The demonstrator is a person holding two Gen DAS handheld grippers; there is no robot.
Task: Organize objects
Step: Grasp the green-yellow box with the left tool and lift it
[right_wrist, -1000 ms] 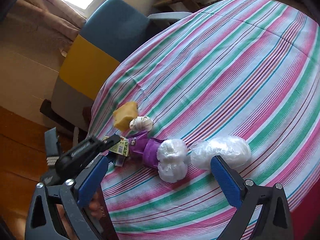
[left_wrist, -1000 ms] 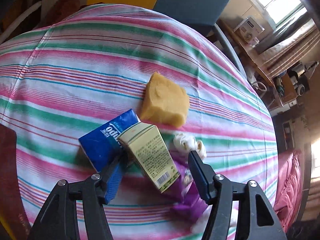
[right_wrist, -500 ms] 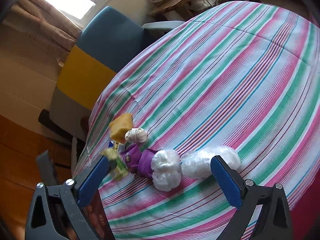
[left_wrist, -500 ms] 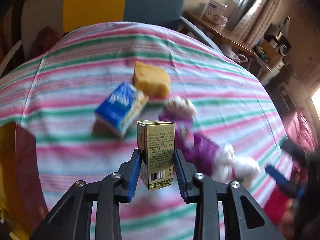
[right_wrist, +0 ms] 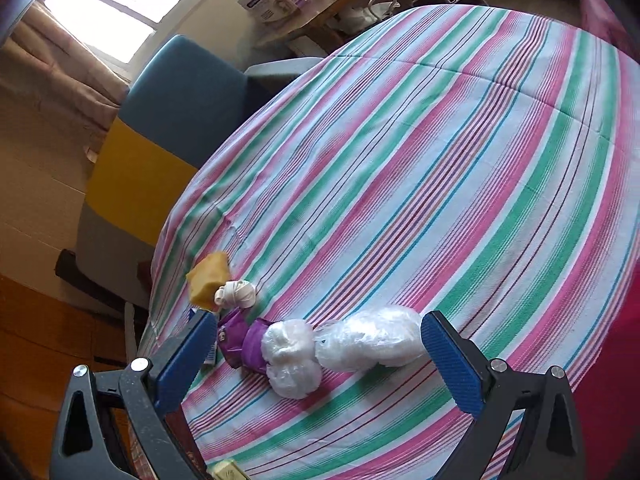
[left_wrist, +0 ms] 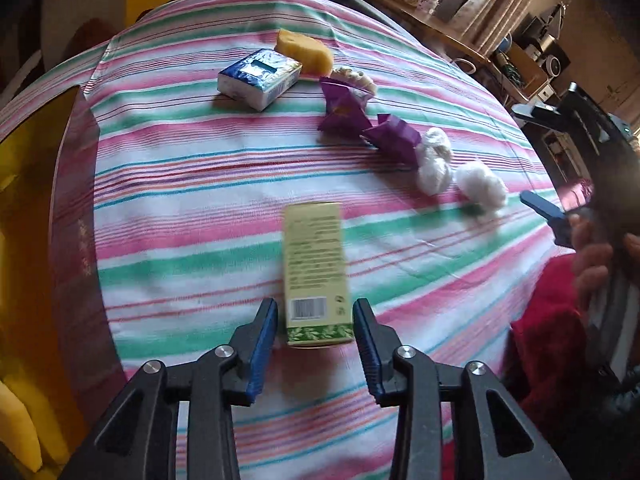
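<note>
Home room, striped tablecloth [right_wrist: 440,160], armchair [right_wrist: 176,92], curtains [left_wrist: 480,4]

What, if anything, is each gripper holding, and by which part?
Nothing: the left gripper has just been opening, the green box loose between its jaws at its barcode end; the right gripper is open.

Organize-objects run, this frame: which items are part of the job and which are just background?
In play:
- green box, between the left claw pads, which have just been opening
- blue tissue pack
- yellow sponge
- purple wrappers
- white plastic-wrapped bundles, ahead of the open right claw

Background:
- striped tablecloth
- blue and yellow chair
- cluttered desk
</note>
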